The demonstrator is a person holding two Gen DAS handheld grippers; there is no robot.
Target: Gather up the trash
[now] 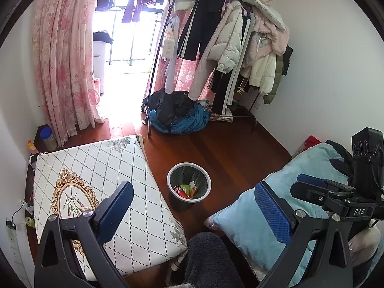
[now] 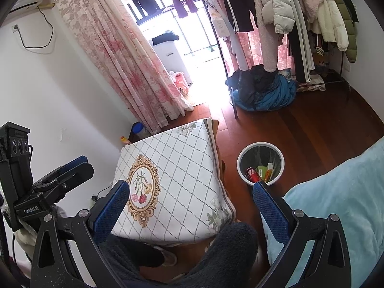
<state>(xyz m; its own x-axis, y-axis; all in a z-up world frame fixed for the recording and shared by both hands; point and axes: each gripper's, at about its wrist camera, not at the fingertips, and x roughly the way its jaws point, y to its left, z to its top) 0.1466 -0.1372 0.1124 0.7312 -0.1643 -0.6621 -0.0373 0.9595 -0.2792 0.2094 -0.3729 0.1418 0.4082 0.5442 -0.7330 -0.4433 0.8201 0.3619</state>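
A round grey waste bin [image 1: 189, 182] [image 2: 260, 162] with a dark liner stands on the wooden floor between a low table and a blue cushion. Inside it lie a red drink can [image 2: 252, 174], green packets [image 1: 186, 188] and other wrappers. My left gripper [image 1: 194, 204] hovers high above the floor, open and holding nothing, with the bin just beyond the gap between its fingers. My right gripper [image 2: 190, 205] is also open and empty, the bin lying past its right finger [image 2: 271, 212]. The right gripper's body shows at the right edge of the left wrist view.
A low table with a white diamond-pattern cloth [image 1: 100, 192] [image 2: 172, 180] sits left of the bin. A light blue cushion [image 1: 276, 211] [image 2: 340, 204] lies to the right. A person's legs in dark fleece [image 2: 216, 256] are below. A clothes rack [image 1: 230, 48], a clothes pile [image 1: 177, 115] and pink curtains [image 1: 64, 60] stand behind.
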